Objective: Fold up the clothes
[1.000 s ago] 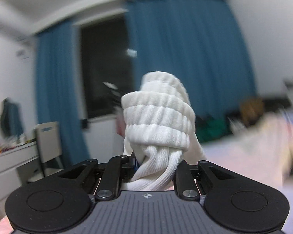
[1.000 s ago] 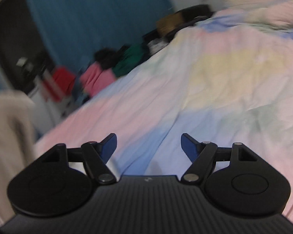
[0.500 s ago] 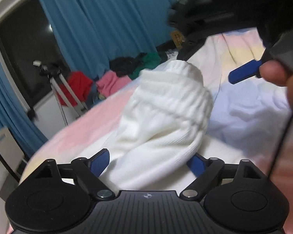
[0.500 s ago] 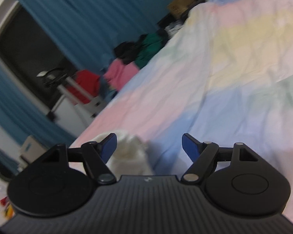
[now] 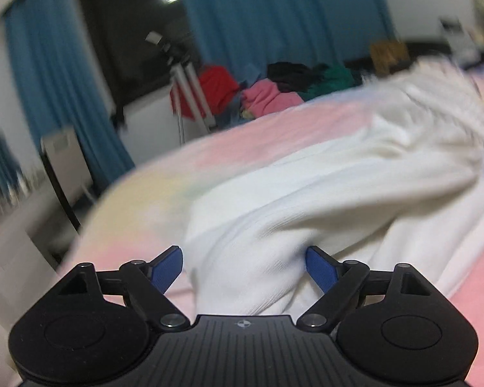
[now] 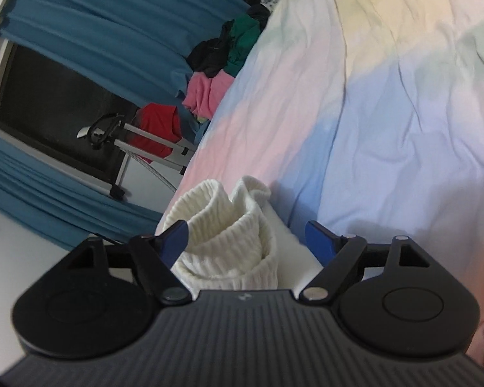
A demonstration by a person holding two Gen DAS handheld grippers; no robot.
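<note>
Left gripper (image 5: pixel 243 266), jaws wide and clamping nothing, straddles white socks (image 5: pixel 322 200) lying bundled on the pastel bedsheet (image 5: pixel 138 200), apparently set down as finished; right gripper (image 6: pixel 247 237), likewise spread and empty, hovers over the ribbed cuffs (image 6: pixel 229 229).

Left hand-held gripper (image 5: pixel 243 266): jaws spread wide, blue fingertips (image 5: pixel 166 266) well apart, nothing clamped; white fabric sits in the gap between them, touching or just beside the right pad. View level, pointing forward and low. Right hand-held gripper (image 6: pixel 247 243): jaws also spread wide, blue fingertips (image 6: pixel 319 243) well apart, nothing pinched; camera rolled hard to one side, tilted downward. A sliver of skin shows at the lower right edge of the right view.
</note>
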